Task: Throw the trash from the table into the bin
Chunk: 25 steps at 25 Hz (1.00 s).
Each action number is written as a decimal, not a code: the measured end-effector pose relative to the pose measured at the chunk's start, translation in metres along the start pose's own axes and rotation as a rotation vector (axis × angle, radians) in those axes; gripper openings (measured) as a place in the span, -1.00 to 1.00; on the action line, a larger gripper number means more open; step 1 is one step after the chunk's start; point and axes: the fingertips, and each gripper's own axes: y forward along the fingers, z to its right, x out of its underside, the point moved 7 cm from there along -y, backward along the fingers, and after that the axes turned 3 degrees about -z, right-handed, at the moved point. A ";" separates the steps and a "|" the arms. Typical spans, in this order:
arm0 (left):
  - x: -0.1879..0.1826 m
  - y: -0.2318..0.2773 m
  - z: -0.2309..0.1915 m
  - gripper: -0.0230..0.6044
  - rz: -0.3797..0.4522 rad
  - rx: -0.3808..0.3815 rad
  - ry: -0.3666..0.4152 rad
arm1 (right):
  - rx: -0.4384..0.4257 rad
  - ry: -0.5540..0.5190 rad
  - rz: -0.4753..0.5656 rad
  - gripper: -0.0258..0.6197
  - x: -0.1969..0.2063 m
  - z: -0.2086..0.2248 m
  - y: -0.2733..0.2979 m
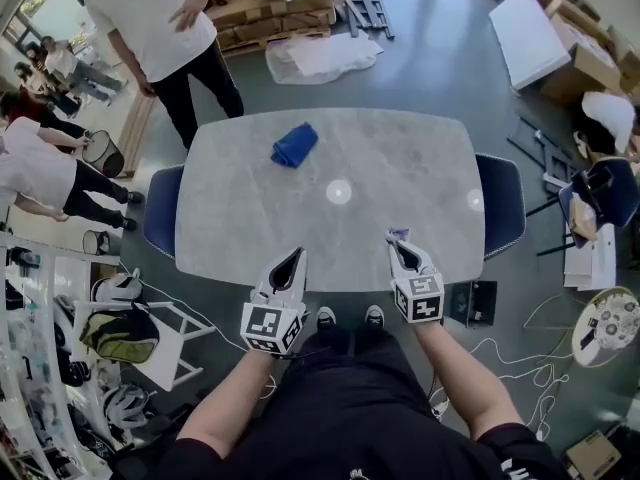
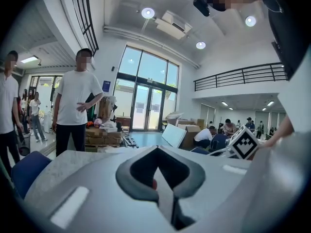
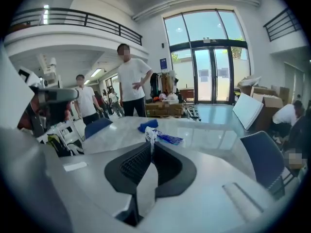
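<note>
Worktop (image 1: 380, 158) with a pale grey marble pattern and rounded corners, a dark blue chair (image 1: 160, 210) at each end, on a grey-green floor. Right tongs (image 1: 401, 245), at the near edge toward the right corner, are closed on a small white-and-blue wrapper (image 3: 165, 138); its print is too small to read. Left tongs (image 1: 293, 260), at the near edge further left, are closed and empty. Crumpled blue item (image 1: 294, 144) lies toward the far left corner. Beyond the far edge: standing person (image 1: 160, 18) in a white shirt, cardboard boxes (image 1: 270, 13), tall glazed doors (image 3: 214, 72).
</note>
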 end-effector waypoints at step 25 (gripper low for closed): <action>-0.102 0.039 0.052 -0.92 0.104 0.316 0.082 | 0.126 0.140 0.339 -0.78 -0.099 -0.031 -0.143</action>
